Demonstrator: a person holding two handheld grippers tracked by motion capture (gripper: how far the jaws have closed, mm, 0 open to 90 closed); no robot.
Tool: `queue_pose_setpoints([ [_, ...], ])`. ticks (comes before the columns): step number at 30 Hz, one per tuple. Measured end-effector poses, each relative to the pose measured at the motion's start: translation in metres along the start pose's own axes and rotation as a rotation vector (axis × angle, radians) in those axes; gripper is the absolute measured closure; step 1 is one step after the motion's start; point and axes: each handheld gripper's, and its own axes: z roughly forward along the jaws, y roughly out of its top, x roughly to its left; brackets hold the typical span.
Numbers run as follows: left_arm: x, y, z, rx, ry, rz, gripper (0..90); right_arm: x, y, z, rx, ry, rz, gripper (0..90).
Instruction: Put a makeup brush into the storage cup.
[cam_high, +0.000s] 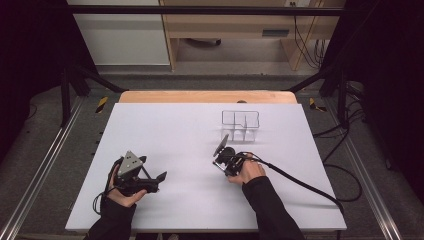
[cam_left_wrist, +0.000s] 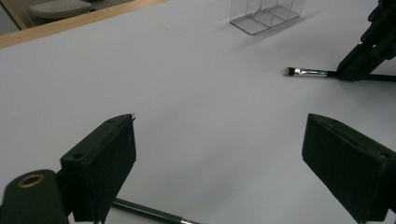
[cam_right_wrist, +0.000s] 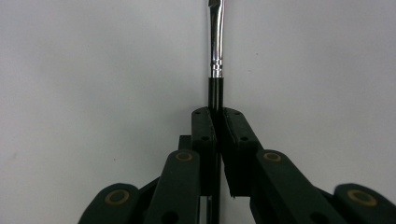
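Left gripper (cam_high: 150, 181) near the table's (cam_high: 165, 125) front-left edge, jaws wide apart, second brush (cam_left_wrist: 154, 213) beneath; right gripper (cam_right_wrist: 218, 121) clenched on a makeup brush (cam_right_wrist: 215, 51) mid-table, likely pick-up step; next probably lift into the clear organizer (cam_high: 240, 125) toward the far edge.

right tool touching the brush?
Touching. The right gripper view shows the right tool closed on the brush, its black handle pinched between the jaws with no gap.

Shiny metal brush ferrule (cam_right_wrist: 215, 44), matt table (cam_high: 165, 130)
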Motion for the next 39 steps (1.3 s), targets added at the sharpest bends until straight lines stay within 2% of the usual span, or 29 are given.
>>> queue_pose_setpoints([
  [3,0.001,0.0,0.0,-0.002,0.001,-0.001,9.0,0.001,0.0,-0.006,-0.018,0.01,0.015,84.5],
  [5,0.0,0.0,-0.001,-0.003,0.001,-0.001,9.0,0.0,-0.002,-0.009,-0.044,0.005,0.003,84.5],
  [10,0.001,0.0,-0.001,-0.005,0.003,-0.003,9.1,-0.001,-0.005,-0.023,-0.093,0.022,0.022,84.5],
  [14,0.001,0.0,-0.002,-0.007,0.003,-0.003,9.1,-0.003,-0.008,-0.034,-0.132,0.026,0.01,84.5],
  [24,0.001,0.0,-0.003,-0.013,0.005,-0.007,9.1,-0.006,-0.018,-0.06,-0.233,0.03,0.026,84.5],
  [29,0.001,0.0,-0.003,-0.013,0.005,-0.006,9.0,-0.005,-0.024,-0.071,-0.321,0.03,0.038,84.5],
  [39,0.001,0.0,-0.003,-0.017,0.008,-0.009,8.9,-0.006,-0.034,-0.086,-0.532,0.018,0.079,84.5],
])
